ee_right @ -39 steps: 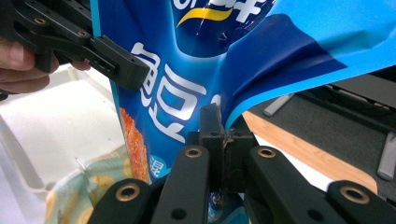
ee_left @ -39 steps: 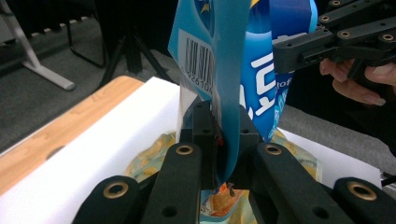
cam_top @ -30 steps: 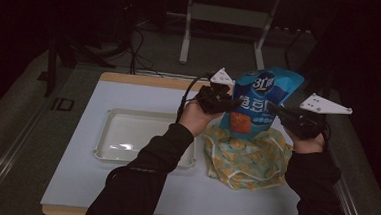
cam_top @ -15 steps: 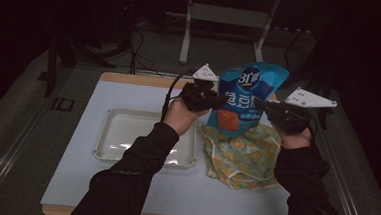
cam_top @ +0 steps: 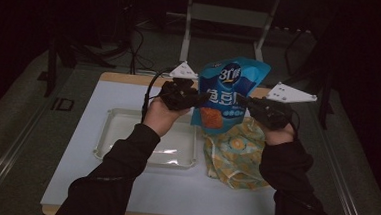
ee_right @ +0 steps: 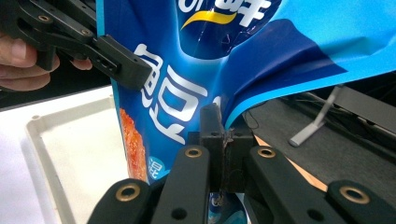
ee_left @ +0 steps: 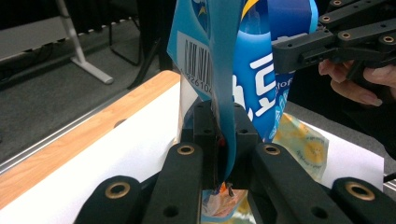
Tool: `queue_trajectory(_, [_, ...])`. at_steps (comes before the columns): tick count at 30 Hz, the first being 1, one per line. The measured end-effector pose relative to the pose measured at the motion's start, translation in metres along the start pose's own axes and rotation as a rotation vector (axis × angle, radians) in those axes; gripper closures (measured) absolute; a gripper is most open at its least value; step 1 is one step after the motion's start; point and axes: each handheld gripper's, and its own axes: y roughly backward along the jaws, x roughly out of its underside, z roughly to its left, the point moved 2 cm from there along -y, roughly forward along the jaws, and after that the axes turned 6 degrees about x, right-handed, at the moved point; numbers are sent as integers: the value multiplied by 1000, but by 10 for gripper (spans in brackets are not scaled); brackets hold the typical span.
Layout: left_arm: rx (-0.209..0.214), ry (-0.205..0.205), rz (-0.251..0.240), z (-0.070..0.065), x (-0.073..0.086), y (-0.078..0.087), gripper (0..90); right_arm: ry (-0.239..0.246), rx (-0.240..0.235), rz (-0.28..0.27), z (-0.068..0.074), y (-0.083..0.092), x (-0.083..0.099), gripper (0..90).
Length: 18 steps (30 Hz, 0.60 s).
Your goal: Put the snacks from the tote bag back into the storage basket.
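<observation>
A blue snack bag (cam_top: 228,96) with white lettering and an orange picture hangs upright above the table, held from both sides. My left gripper (cam_top: 195,98) is shut on the bag's left edge, and its jaws clamp the blue film (ee_left: 219,140) in the left gripper view. My right gripper (cam_top: 244,102) is shut on the bag's right edge (ee_right: 226,135). Below the bag lies a yellow patterned cloth bag (cam_top: 236,153) on the white table top. The bag hangs over the gap between the cloth bag and a clear plastic tray (cam_top: 112,133).
The white table top (cam_top: 89,181) has a wooden rim (cam_top: 125,78) at the far side. The clear tray sits at centre left. Dark floor, cables and a metal stand (cam_top: 185,32) lie beyond the table.
Both hands have carried the snack bag to the left, from above the cloth bag toward the tray's right edge. The grips have not changed.
</observation>
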Motion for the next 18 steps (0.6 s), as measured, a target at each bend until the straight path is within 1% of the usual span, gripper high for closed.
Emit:
queue_trajectory(3, [-10, 2, 0, 1, 4, 9, 864, 4, -13, -1, 6, -5, -3, 894])
queue_trajectory(5, [-10, 2, 0, 1, 4, 9, 864, 5, -18, -1, 9, -7, -4, 894])
queue_trajectory(6, [-14, 7, -1, 3, 7, 14, 864, 5, -18, -1, 9, -7, -4, 894])
queue_trajectory(7, [-16, 11, -4, 4, 9, 18, 864, 11, -27, -1, 15, -11, -6, 894])
queue_trajectory(9, [-20, 14, -3, 5, 11, 24, 865, 14, -35, -3, 19, -14, -8, 894])
queue_trajectory(10, [-20, 14, -3, 5, 11, 24, 865, 14, -35, -3, 19, -14, -8, 894])
queue_trajectory(11, [-23, 17, -4, 5, 13, 27, 865, 17, -42, -4, 24, -17, -9, 894])
queue_trajectory(12, [-30, 19, -4, 6, 15, 32, 865, 18, -47, -6, 25, -18, -9, 894])
queue_trajectory(18, [-53, 31, -3, 7, 24, 47, 866, 27, -73, -9, 38, -28, -13, 894])
